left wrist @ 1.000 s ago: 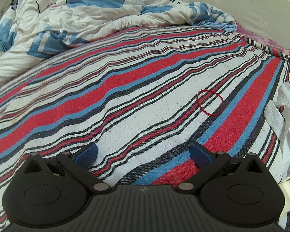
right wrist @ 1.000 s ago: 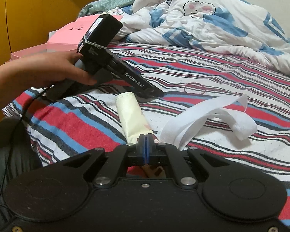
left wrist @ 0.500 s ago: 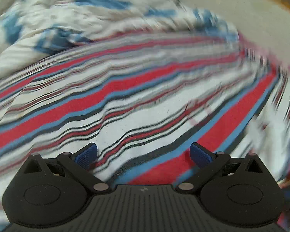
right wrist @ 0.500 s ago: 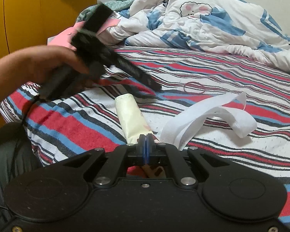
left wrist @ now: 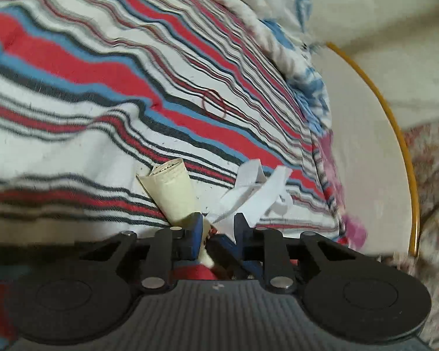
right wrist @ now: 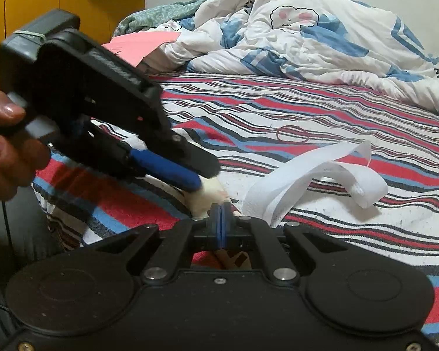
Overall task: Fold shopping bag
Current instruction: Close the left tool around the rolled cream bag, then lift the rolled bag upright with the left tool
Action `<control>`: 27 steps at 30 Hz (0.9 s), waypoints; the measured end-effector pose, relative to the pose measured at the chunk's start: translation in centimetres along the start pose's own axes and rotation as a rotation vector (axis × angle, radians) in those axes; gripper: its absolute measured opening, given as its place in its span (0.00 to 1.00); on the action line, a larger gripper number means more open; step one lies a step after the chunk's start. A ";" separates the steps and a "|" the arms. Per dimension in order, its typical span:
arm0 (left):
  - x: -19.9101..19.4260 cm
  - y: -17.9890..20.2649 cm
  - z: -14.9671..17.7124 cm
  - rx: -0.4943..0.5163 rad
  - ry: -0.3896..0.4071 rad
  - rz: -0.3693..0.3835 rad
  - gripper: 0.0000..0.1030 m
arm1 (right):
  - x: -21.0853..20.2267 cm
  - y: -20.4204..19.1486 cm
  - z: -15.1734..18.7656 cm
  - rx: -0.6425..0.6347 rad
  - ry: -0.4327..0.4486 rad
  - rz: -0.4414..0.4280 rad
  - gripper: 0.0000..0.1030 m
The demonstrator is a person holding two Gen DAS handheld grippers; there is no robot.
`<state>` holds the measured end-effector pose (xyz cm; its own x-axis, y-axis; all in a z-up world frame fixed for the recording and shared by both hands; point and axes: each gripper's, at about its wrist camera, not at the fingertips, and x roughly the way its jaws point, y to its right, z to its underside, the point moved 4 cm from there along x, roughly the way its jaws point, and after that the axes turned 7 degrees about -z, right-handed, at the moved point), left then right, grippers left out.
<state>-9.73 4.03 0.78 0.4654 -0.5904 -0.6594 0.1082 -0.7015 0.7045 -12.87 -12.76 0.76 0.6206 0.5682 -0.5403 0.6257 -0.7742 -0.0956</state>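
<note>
Left wrist view shows the left hand-held gripper (left wrist: pixel 216 228) pinching the rolled shopping bag (left wrist: pixel 172 196) on the bed (left wrist: pixel 73 134); the right hand-held gripper (right wrist: pixel 221 219) is pressed onto its near end. White handles (right wrist: pixel 313 181) trail toward 2 o'clock; either grip slipping could let the roll spring loose.

The near edge of the striped sheet (right wrist: pixel 322 108) is crowded: the rolled bag (left wrist: pixel 172 193) lies there with the left gripper (left wrist: pixel 218 226) and the right gripper (right wrist: pixel 221 219) both at its near end, and its white straps (right wrist: pixel 316 181) loop up just to the right, blocking a low pass on that side. Beyond them the sheet lies flat and open toward the far side, with only a thin red band (right wrist: pixel 292 133) lying flat on it. The heaped duvet (right wrist: pixel 307 38) closes the far side, and a headboard (left wrist: pixel 365 134) walls off the sheet's right side.
</note>
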 end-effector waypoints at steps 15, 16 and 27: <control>-0.2 -1.8 1.5 -0.169 0.068 -0.128 0.20 | -0.1 0.0 0.0 0.017 0.010 -0.002 0.00; 0.1 -1.8 1.5 -0.175 0.069 -0.133 0.20 | -0.1 0.1 0.0 0.021 0.010 -0.004 0.00; 1.1 0.5 1.5 -0.151 0.115 -0.129 0.75 | 0.1 0.9 0.0 0.080 0.017 -0.034 0.00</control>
<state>-10.48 2.42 0.04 0.5357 -0.4439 -0.7184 0.2994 -0.6956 0.6531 -12.25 -13.42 0.58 0.6078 0.5985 -0.5218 0.6073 -0.7738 -0.1801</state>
